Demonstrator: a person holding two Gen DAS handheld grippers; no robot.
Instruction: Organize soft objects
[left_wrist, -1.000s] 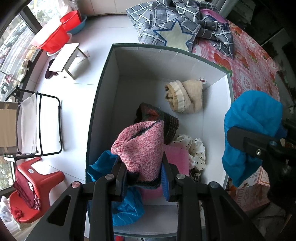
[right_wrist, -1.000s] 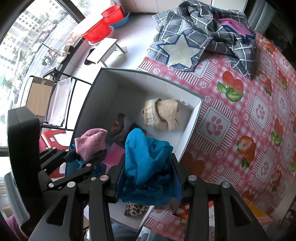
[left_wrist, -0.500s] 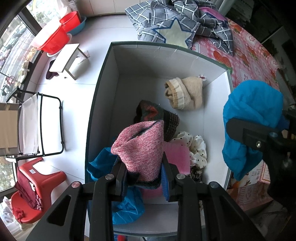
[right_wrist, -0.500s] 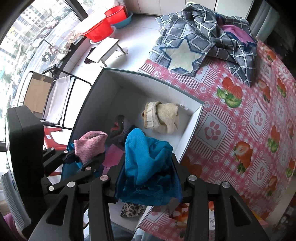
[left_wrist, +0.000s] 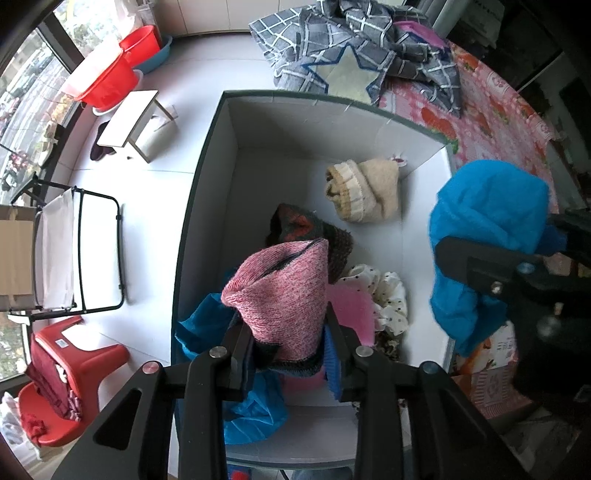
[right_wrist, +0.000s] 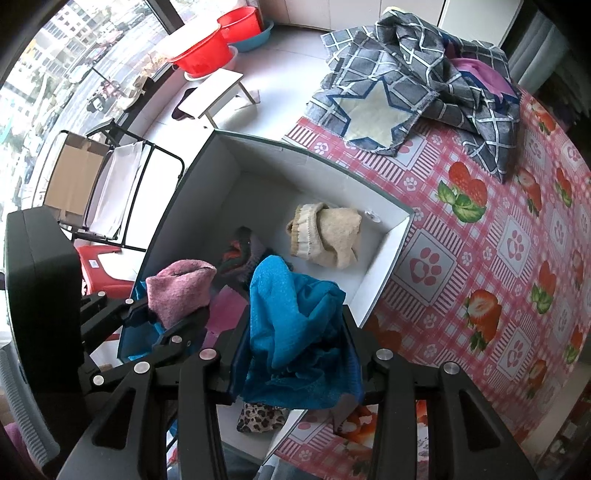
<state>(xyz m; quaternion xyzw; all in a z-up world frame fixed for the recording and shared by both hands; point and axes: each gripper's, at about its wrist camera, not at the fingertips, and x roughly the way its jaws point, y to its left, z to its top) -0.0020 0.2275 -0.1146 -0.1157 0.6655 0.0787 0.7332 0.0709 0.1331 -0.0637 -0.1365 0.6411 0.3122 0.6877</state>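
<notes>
Left tongs (left_wrist: 290, 341), jaws just opening around the pink knit hat (left_wrist: 284, 295), hang directly above the white open box (left_wrist: 207, 184). Right tongs (right_wrist: 291, 354) grip the blue fleece cloth (right_wrist: 295, 325) over the box's right wall.

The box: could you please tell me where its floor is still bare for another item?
The box floor is bare along the far wall and left side, beyond the beige hat. The near half is crowded with the dark knit, spotted cloth and blue cloth.
</notes>
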